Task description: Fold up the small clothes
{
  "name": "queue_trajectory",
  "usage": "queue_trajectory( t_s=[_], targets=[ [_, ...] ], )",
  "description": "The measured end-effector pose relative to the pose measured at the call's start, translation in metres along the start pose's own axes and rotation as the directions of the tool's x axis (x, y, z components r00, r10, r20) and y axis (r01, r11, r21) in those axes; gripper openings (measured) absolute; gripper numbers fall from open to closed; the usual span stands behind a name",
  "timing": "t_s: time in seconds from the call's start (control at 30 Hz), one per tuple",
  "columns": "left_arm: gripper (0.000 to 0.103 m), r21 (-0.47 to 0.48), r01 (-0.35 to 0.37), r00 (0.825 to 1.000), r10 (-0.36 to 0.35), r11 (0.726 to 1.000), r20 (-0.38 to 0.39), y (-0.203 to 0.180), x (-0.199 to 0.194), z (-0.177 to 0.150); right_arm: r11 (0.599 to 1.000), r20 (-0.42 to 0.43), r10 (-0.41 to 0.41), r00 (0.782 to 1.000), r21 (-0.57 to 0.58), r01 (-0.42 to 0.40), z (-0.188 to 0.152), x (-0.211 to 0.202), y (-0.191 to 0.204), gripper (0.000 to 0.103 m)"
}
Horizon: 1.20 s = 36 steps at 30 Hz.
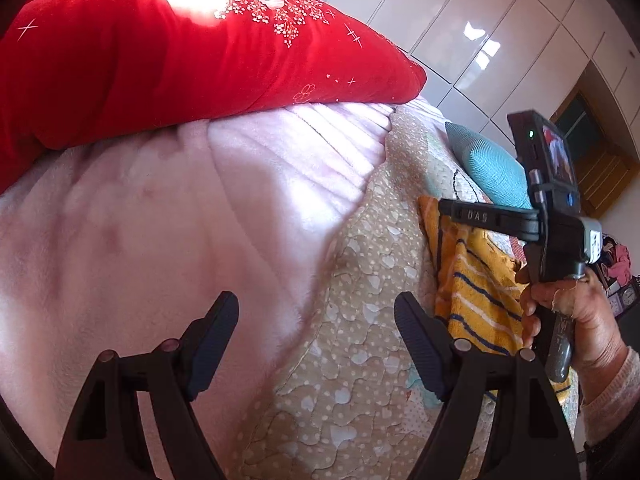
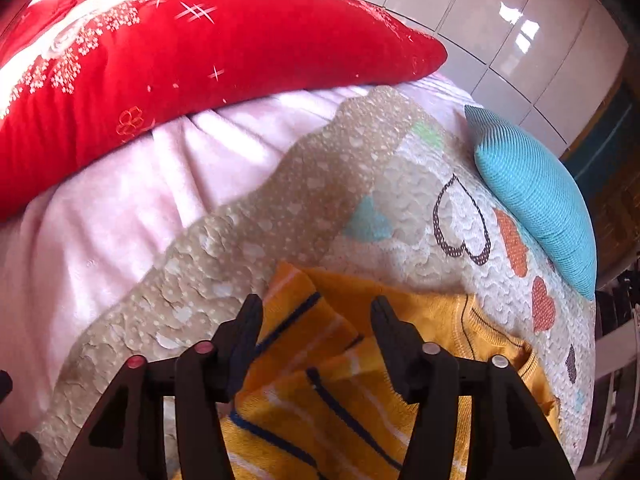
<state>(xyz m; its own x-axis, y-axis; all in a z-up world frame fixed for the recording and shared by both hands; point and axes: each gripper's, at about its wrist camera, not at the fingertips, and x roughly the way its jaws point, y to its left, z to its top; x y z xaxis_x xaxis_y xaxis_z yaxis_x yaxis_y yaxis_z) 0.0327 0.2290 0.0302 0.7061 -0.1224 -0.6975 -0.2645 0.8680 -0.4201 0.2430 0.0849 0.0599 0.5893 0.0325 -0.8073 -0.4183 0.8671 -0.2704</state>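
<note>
A small yellow sweater with blue and white stripes (image 2: 344, 384) lies on the patterned quilt (image 2: 248, 248), partly folded with a sleeve laid across it. My right gripper (image 2: 316, 312) is open, its jaws apart just above the sweater's folded sleeve, holding nothing. In the left wrist view the sweater (image 1: 476, 292) lies at the right, and the right gripper (image 1: 448, 224) hovers over it, held by a hand. My left gripper (image 1: 316, 312) is open and empty above the quilt (image 1: 352, 340), left of the sweater.
A red quilted blanket (image 2: 192, 60) lies at the back on a pink fleece blanket (image 2: 100, 232). A turquoise cushion (image 2: 536, 196) sits at the right on the quilt. White wardrobe doors (image 1: 460, 32) stand behind the bed.
</note>
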Motion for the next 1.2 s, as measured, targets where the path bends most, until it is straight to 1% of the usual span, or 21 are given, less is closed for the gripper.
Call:
queue_trajectory(
  t_s=[0.07,0.17,0.27,0.33,0.4,0.43,0.5,0.57,0.6,0.67,0.77,0.8,0.83,0.9,0.93,0.97,1.1,1.17,1.2],
  targets=[
    [0.079,0.006,-0.007,1.0,0.007,1.0,-0.005,-0.001,0.002,-0.001,0.999,0.019,0.033,0.999,0.027,-0.034,0.002,-0.013,-0.001,0.068],
    [0.079,-0.002,-0.001,1.0,0.001,1.0,-0.018,-0.001,0.005,-0.001,0.993,0.014,0.091,0.996,0.069,-0.092,-0.013,-0.027,-0.007,0.069],
    [0.079,-0.005,0.006,1.0,-0.006,1.0,-0.02,-0.004,0.006,-0.001,0.989,-0.013,0.112,0.994,0.102,-0.111,-0.045,-0.037,-0.018,0.069],
    [0.079,-0.001,0.012,1.0,-0.012,1.0,-0.025,-0.007,0.006,-0.001,0.983,-0.02,0.127,0.992,0.137,-0.124,-0.072,-0.047,-0.034,0.069],
    [0.079,0.009,0.018,1.0,-0.018,1.0,-0.026,-0.012,0.007,-0.002,0.97,-0.013,0.141,0.99,0.201,-0.135,-0.103,-0.061,-0.056,0.069],
    [0.079,0.017,0.017,0.999,-0.016,1.0,-0.027,-0.015,0.007,-0.003,0.957,-0.006,0.157,0.988,0.25,-0.15,-0.121,-0.068,-0.072,0.069],
    [0.079,0.035,0.022,0.999,-0.021,0.999,-0.035,-0.021,0.009,-0.005,0.924,0.017,0.155,0.988,0.352,-0.151,-0.159,-0.083,-0.106,0.069],
    [0.079,0.056,0.039,0.998,-0.036,0.998,-0.053,-0.03,0.012,-0.008,0.893,0.032,0.125,0.992,0.432,-0.127,-0.2,-0.097,-0.14,0.069],
    [0.079,0.069,0.049,0.997,-0.044,0.996,-0.063,-0.036,0.014,-0.011,0.882,0.025,0.102,0.994,0.461,-0.102,-0.22,-0.102,-0.155,0.07],
    [0.079,0.102,0.064,0.995,-0.056,0.993,-0.083,-0.05,0.019,-0.016,0.853,-0.025,0.068,0.997,0.519,-0.045,-0.258,-0.103,-0.187,0.07],
    [0.079,0.162,0.066,0.993,-0.049,0.985,-0.106,-0.073,0.029,-0.026,0.797,-0.109,-0.01,0.994,0.6,0.073,-0.31,-0.098,-0.233,0.07],
    [0.079,0.178,0.059,0.993,-0.04,0.982,-0.11,-0.078,0.032,-0.03,0.768,-0.134,-0.027,0.991,0.632,0.107,-0.326,-0.096,-0.248,0.07],
    [0.079,0.19,0.047,0.993,-0.025,0.981,-0.116,-0.083,0.035,-0.034,0.728,-0.14,-0.023,0.99,0.676,0.112,-0.342,-0.096,-0.262,0.071],
    [0.079,0.207,0.013,0.992,0.014,0.978,-0.129,-0.085,0.043,-0.041,0.638,-0.102,0.026,0.994,0.768,0.063,-0.368,-0.099,-0.285,0.072],
    [0.079,0.215,0.004,0.991,0.025,0.977,-0.132,-0.085,0.045,-0.042,0.608,-0.08,0.04,0.996,0.793,0.039,-0.375,-0.103,-0.29,0.072],
    [0.079,0.22,0.002,0.991,0.027,0.976,-0.131,-0.085,0.045,-0.043,0.599,-0.059,0.049,0.997,0.801,0.018,-0.378,-0.106,-0.293,0.072],
    [0.079,0.22,0.0,0.991,0.029,0.976,-0.13,-0.084,0.044,-0.043,0.64,-0.046,0.034,0.998,0.768,0.014,-0.371,-0.119,-0.283,0.073],
    [0.079,0.221,0.0,0.992,0.029,0.975,-0.127,-0.084,0.044,-0.042,0.643,-0.035,0.038,0.999,0.766,0.002,-0.365,-0.121,-0.276,0.073],
    [0.073,0.218,-0.006,0.993,0.032,0.976,-0.118,-0.082,0.043,-0.041,0.642,-0.021,0.045,0.999,0.767,-0.013,-0.361,-0.123,-0.272,0.073]
  ],
)
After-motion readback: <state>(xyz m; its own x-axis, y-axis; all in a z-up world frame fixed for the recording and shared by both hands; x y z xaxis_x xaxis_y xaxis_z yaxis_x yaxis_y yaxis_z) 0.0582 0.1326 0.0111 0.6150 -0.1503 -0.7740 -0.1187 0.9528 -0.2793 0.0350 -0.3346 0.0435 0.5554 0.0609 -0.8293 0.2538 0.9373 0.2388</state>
